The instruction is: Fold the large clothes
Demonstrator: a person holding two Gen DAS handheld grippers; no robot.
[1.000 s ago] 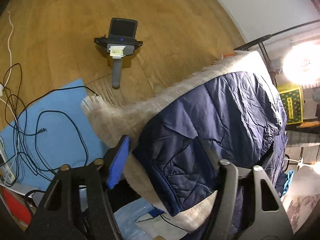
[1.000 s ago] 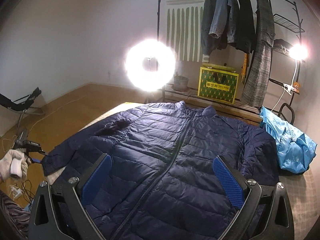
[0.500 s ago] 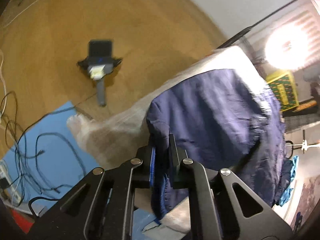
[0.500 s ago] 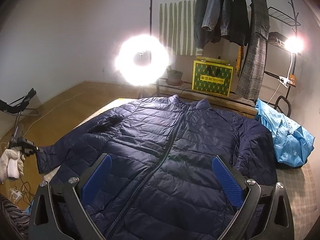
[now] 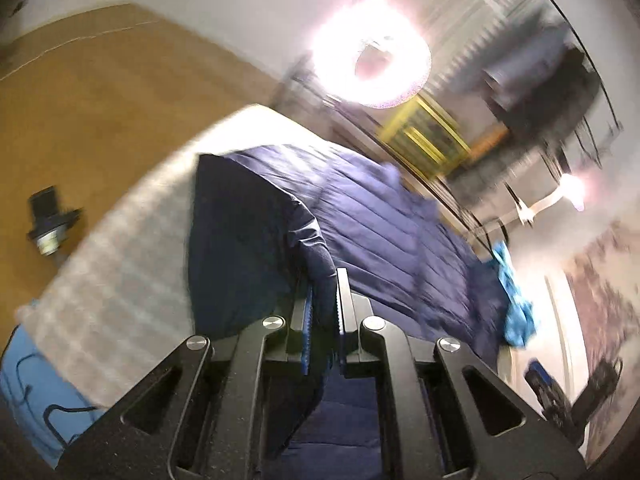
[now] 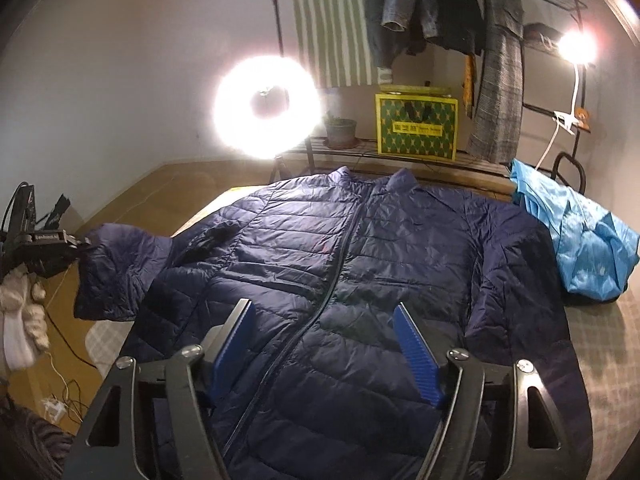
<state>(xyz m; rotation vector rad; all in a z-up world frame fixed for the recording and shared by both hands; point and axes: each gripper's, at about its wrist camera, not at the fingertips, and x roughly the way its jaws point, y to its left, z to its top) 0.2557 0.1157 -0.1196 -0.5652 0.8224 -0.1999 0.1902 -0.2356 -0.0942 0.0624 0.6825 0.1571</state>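
1. Left gripper [image 5: 323, 312] is clamped on the sleeve [image 6: 120, 272] of the navy puffer jacket [image 6: 360, 280], lifted at nine o'clock; slick fabric could slip.
2. Right gripper [image 6: 326, 348] is closing over the hem (nothing pinched); it may miss.

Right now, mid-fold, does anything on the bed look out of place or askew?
Only one thing: a crumpled light blue garment lies bunched at the bed's right edge, touching the navy puffer jacket's right sleeve, where it could crowd the fold. The left sleeve hangs lifted, pinched in the left gripper, as expected.
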